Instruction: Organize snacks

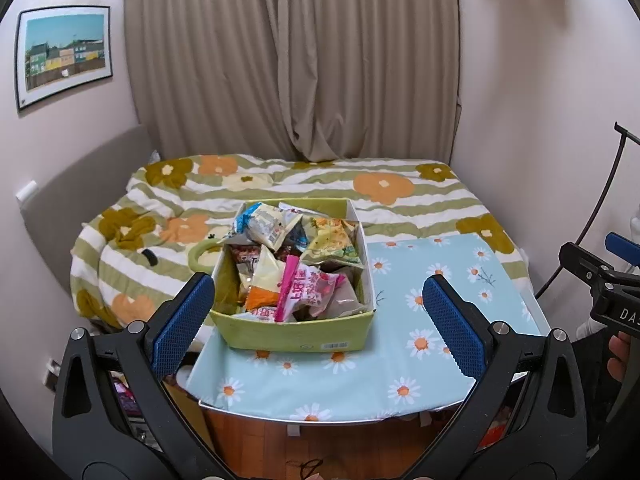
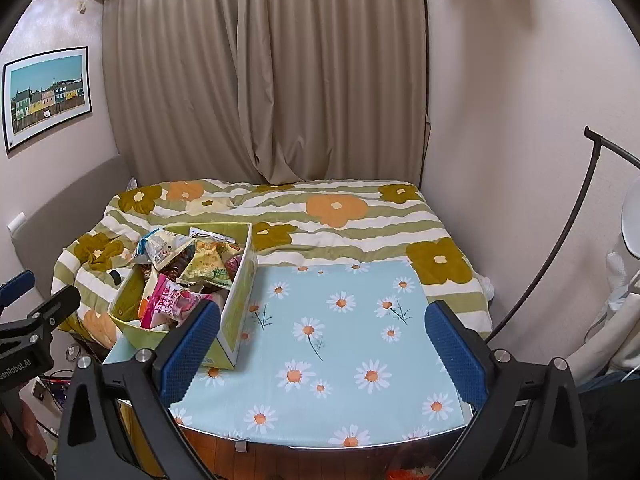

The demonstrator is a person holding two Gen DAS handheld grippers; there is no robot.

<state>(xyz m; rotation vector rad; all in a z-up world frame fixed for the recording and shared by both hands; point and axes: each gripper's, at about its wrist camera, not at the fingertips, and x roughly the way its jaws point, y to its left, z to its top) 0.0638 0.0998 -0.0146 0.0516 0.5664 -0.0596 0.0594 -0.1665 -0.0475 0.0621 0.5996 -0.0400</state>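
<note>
Bed: quilt (image 1: 384, 188) with soft padded cotton look, green stripes and orange flowers, lies behind my work surface; I read it as backdrop only.
Table: daisy-print cloth (image 2: 340, 344), smooth pale blue, covers the table; its right part is bare, which would give me room to sort if that is the plan.
Box: green cardboard box (image 1: 292, 334), rectangular, open-topped, sits on the table's left part, so 1 container gathers the snacks.
Snacks: crinkly foil and plastic packets (image 1: 296, 264) are heaped loosely inside the box and rise above its rim; a pink packet (image 1: 308, 290) lies on top near the front. I cannot judge whether this heap is sorted or waiting to be sorted.
Left gripper: left gripper (image 1: 320, 320) is wide open, holding nothing, with its 2 blue ribbed pads flanking the box, held short of it.
Right gripper: right gripper (image 2: 324, 352) is wide open and empty, over the bare cloth beside the box.
</note>
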